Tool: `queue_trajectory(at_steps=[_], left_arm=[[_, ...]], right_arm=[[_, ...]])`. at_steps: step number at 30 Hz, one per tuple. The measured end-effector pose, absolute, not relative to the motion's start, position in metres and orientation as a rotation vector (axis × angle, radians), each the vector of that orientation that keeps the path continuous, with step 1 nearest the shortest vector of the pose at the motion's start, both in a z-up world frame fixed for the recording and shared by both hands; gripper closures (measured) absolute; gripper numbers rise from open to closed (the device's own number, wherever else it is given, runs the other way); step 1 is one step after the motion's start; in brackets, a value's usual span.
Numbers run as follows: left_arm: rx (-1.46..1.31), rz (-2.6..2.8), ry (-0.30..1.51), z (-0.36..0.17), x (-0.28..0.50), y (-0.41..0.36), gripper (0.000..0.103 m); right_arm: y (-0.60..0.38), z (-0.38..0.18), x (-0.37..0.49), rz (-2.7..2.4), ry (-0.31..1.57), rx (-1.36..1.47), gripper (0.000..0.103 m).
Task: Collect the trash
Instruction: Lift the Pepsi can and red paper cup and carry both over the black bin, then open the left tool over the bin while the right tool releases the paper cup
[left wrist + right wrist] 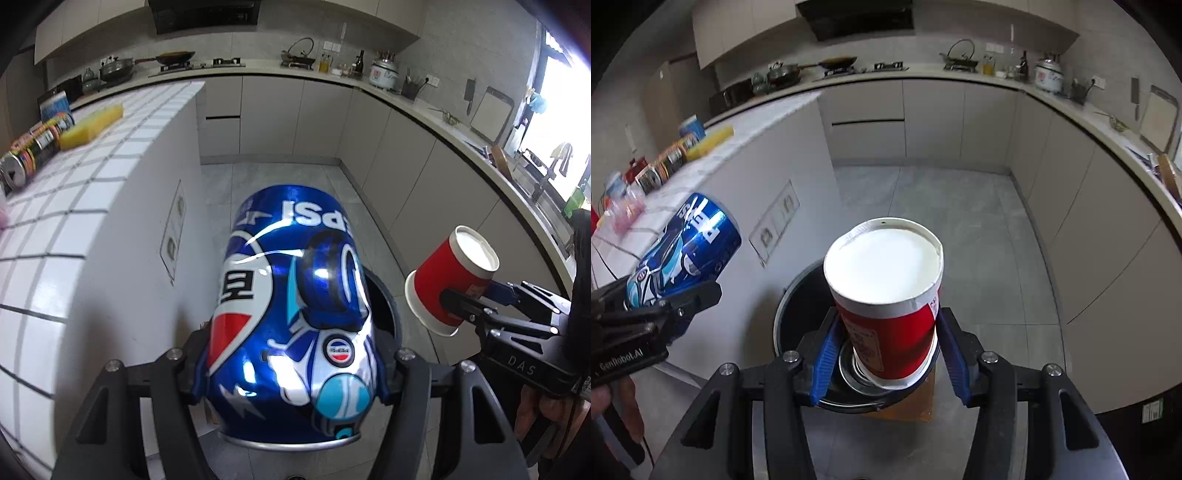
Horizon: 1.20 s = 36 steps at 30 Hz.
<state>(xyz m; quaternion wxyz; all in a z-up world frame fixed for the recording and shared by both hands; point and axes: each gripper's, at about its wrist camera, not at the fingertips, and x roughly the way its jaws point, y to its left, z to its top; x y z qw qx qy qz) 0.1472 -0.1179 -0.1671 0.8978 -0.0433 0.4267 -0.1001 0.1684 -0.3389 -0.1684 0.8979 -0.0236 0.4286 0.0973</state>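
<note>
My left gripper is shut on a blue Pepsi can and holds it in the air over the floor, beside the tiled counter. The can also shows at the left of the right wrist view. My right gripper is shut on a red paper cup, held bottom-forward above a black trash bin. The cup also shows in the left wrist view. The bin's rim peeks out behind the can. Something metallic lies inside the bin under the cup.
A white tiled counter at the left carries a lying can, a yellow sponge and other items. Grey cabinets and a worktop curve round the back and right. The bin stands on a brown board.
</note>
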Motion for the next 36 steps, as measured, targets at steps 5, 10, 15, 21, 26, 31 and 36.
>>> queue_trajectory(at_steps=[5,10,15,21,26,31,36], left_arm=[[-0.081,-0.203,0.917,-0.189,0.152,-0.124,0.037],[-0.085,-0.192,0.931,-0.205,0.161,-0.127,0.037],[-0.090,-0.194,0.957,-0.220,0.167,-0.133,0.037],[-0.115,-0.189,0.983,-0.227,0.187,-0.141,0.014],[-0.100,-0.177,0.950,-0.210,0.181,-0.143,0.009],[-0.082,-0.170,0.954,-0.203,0.176,-0.148,0.009],[-0.080,-0.168,0.955,-0.200,0.179,-0.145,0.009]], right_arm=[[-0.344,-0.203,0.182,0.238,0.914,-0.069,0.049],[-0.343,-0.229,0.192,0.263,0.919,-0.082,0.049],[-0.338,-0.250,0.202,0.283,0.938,-0.101,0.049],[-0.319,-0.282,0.213,0.299,0.968,-0.274,0.013],[-0.331,-0.280,0.201,0.305,0.942,-0.267,0.013],[-0.337,-0.272,0.194,0.305,0.940,-0.240,0.013],[-0.343,-0.264,0.188,0.284,0.945,-0.199,0.013]])
